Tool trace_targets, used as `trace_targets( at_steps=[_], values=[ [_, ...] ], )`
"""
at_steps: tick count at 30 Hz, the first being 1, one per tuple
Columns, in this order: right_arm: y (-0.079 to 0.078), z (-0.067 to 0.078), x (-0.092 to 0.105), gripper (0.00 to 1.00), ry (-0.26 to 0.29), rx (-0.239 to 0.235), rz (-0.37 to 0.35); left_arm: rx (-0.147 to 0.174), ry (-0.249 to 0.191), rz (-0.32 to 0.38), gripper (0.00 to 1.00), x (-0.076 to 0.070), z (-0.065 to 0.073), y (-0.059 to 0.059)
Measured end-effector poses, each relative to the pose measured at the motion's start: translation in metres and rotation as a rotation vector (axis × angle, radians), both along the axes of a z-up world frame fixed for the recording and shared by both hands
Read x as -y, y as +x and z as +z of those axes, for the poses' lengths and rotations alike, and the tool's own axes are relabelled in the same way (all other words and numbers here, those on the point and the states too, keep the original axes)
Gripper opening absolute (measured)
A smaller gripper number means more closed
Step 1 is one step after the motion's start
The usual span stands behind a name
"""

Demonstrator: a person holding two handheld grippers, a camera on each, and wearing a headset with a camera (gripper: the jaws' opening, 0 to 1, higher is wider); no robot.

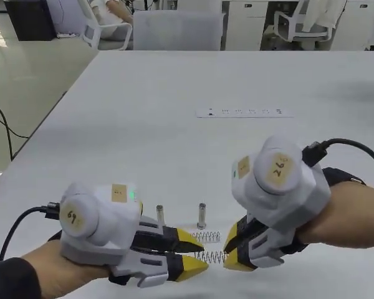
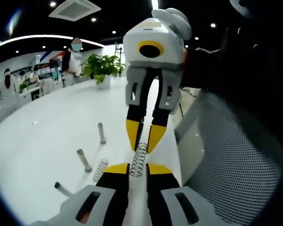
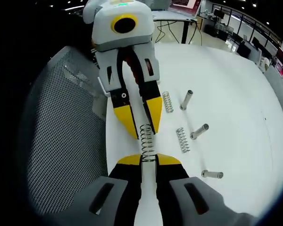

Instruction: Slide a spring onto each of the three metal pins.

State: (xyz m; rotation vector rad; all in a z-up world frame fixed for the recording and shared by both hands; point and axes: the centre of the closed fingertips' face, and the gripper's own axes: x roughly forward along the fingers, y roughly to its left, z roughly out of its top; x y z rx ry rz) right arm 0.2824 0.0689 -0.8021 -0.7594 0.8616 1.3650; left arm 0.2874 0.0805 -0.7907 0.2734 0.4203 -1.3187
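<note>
Two grippers meet tip to tip at the near edge of the white table [image 1: 174, 124]. The left gripper [image 1: 196, 254] and the right gripper [image 1: 228, 251] each pinch one end of the held spring [image 1: 210, 256] in narrow jaws. Just beyond it lies a loose spring [image 1: 206, 237]. Behind that stand the left pin [image 1: 160, 215] and the middle pin [image 1: 202, 215], both upright. A third pin [image 3: 212, 174] sits further right, and a second loose spring [image 3: 167, 101] lies by the left pin. A power strip [image 1: 243, 113] lies far back.
</note>
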Motion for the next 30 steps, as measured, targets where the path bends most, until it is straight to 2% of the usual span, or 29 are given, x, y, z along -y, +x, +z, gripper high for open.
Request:
trace_targets(
  at_steps=[2, 3, 6, 11, 21, 26, 30],
  values=[
    [-0.001, 0.001, 0.000, 0.07, 0.003, -0.006, -0.001, 0.026, 0.032, -0.017, 0.05, 0.000, -0.003, -0.002],
    [-0.001, 0.002, -0.001, 0.07, 0.002, -0.006, -0.001, 0.049, 0.055, -0.029, 0.05, 0.000, -0.005, -0.003],
    [-0.003, 0.003, -0.001, 0.07, -0.002, -0.012, 0.000, 0.083, 0.094, -0.052, 0.06, 0.002, -0.008, -0.006],
    [-0.005, 0.005, -0.003, 0.07, 0.001, -0.015, -0.001, 0.115, 0.127, -0.067, 0.05, 0.003, -0.012, -0.006],
    [-0.004, 0.012, -0.008, 0.07, 0.007, 0.000, -0.006, 0.136, 0.148, -0.068, 0.03, 0.002, -0.014, -0.005],
    [-0.003, 0.016, -0.010, 0.07, 0.011, 0.023, -0.004, 0.150, 0.146, -0.064, 0.02, 0.002, -0.013, -0.003],
    [-0.002, 0.021, -0.013, 0.07, 0.034, 0.037, -0.009, 0.147, 0.134, -0.051, 0.02, 0.001, -0.011, -0.001]
  ],
)
